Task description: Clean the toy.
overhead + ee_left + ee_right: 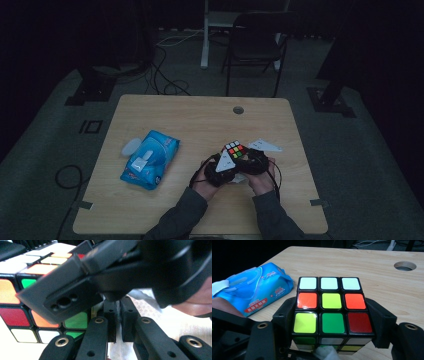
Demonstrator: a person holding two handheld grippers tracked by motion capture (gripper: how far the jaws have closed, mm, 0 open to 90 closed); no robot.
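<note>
While the room around is dark, with a chair (pixel 255 40) and cables on the grey floor, the wooden table (pixel 200 120) carries a blue pack of wipes (pixel 150 159) at the left. Near its front edge, the cube (pixel 331 312) sits between the right gripper's (pixel 333 322) jaws, clamped from both sides. Just beside it, the left gripper (pixel 117 320) has its jaws nearly together on something white and thin.

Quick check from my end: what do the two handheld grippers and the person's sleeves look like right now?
Both grippers, left gripper and right gripper, are black, each topped by a pale grey three-cornered plate. Black cables loop off them. The jaws are black links with brass-coloured rivets. The sleeves are dark grey.
</note>
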